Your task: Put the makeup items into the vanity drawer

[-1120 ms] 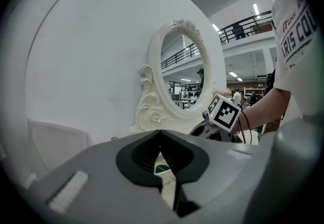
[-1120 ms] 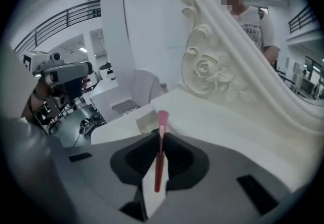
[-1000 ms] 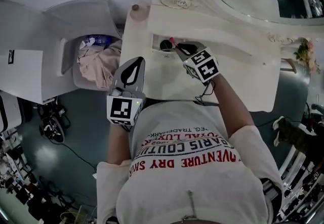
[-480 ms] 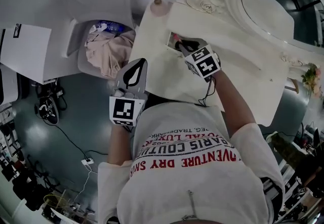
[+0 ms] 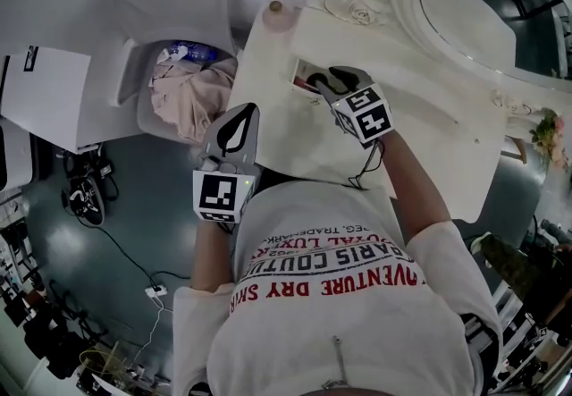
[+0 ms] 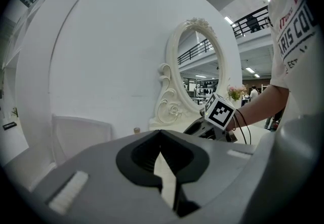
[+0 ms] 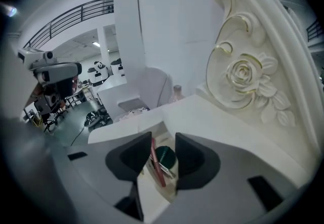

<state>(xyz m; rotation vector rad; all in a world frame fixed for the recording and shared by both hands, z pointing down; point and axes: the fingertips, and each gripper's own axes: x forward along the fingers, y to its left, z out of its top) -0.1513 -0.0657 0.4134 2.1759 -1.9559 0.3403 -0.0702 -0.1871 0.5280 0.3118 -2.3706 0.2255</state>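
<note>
The white vanity table [image 5: 420, 130] has a small open drawer [image 5: 301, 73] at its left end. My right gripper [image 5: 316, 81] reaches into that drawer, and its jaws are opening. Between them, in the right gripper view, a slim red makeup stick [image 7: 156, 165] lies slanted, with neither pad pressing on it, beside a dark green round compact [image 7: 165, 157] in the drawer. The right gripper [image 7: 161, 139] points straight down at both. My left gripper [image 5: 247, 108] hovers shut and empty by the table's near left edge; in its own view the left gripper [image 6: 161, 134] faces the mirror.
An oval mirror [image 5: 465, 1] in a carved frame [image 7: 248, 79] backs the table. A small bottle [image 5: 276, 6] stands on the far left corner. A grey bin [image 5: 183, 99] of cloth sits left of the table. Pink flowers [image 5: 547, 130] are at the right.
The right gripper's jaws have spread apart over the drawer and the red stick has dropped from its tips into the drawer. The left gripper has stayed put.
</note>
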